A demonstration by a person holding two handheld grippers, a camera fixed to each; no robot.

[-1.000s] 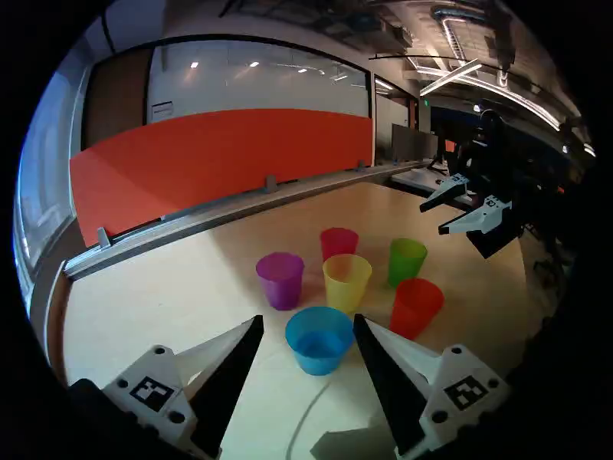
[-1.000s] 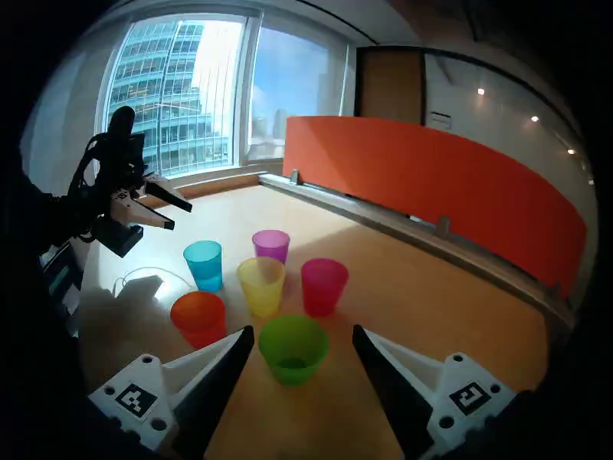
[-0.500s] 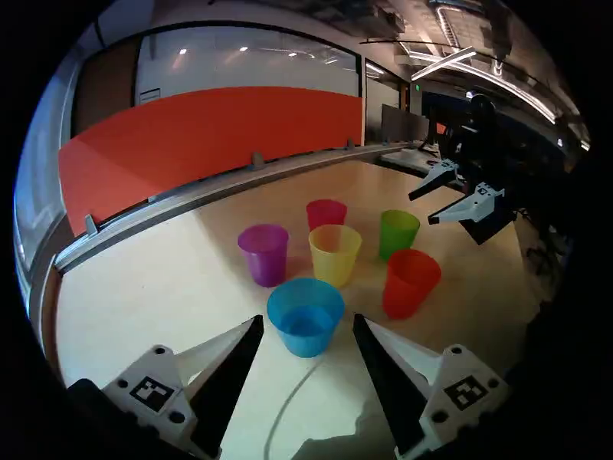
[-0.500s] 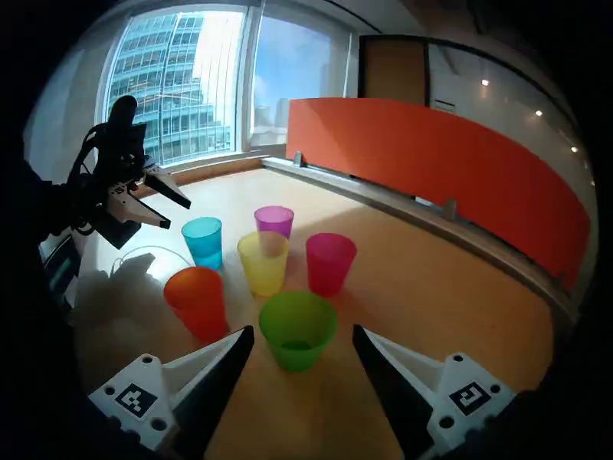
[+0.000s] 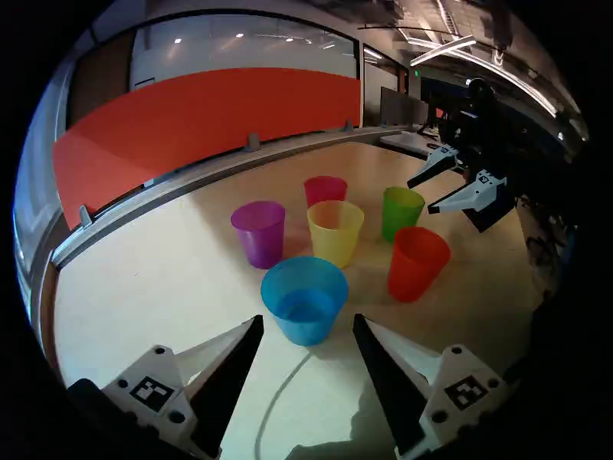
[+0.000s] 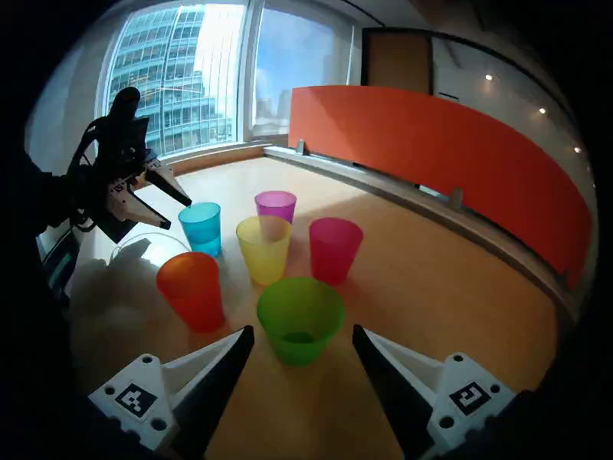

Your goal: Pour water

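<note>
Several coloured plastic cups stand close together on a wooden table [image 5: 153, 284]. In the left gripper view the blue cup [image 5: 304, 300], holding some water, stands just ahead of my open left gripper [image 5: 306, 337], between its fingertips but untouched. Behind it are the purple cup [image 5: 259, 234], yellow cup [image 5: 335, 232], pink cup [image 5: 325, 190], green cup [image 5: 401, 213] and orange cup [image 5: 415, 263]. In the right gripper view the green cup [image 6: 299, 318] stands just ahead of my open right gripper [image 6: 303, 341]. The right gripper [image 5: 458, 192] hovers past the green cup; the left gripper [image 6: 165, 201] hovers by the blue cup [image 6: 201, 228].
A long orange partition [image 5: 199, 126] on a metal rail borders the table's far side. Large windows [image 6: 184, 84] lie beyond the table in the right gripper view. A thin cable [image 5: 280, 391] curves over the tabletop near my left gripper. A person's dark sleeve [image 6: 46, 207] holds the left gripper.
Both grippers have moved closer to the cups and tipped down a little; the blue cup and the green cup now look larger and nearer to the fingertips. No cup has moved.
</note>
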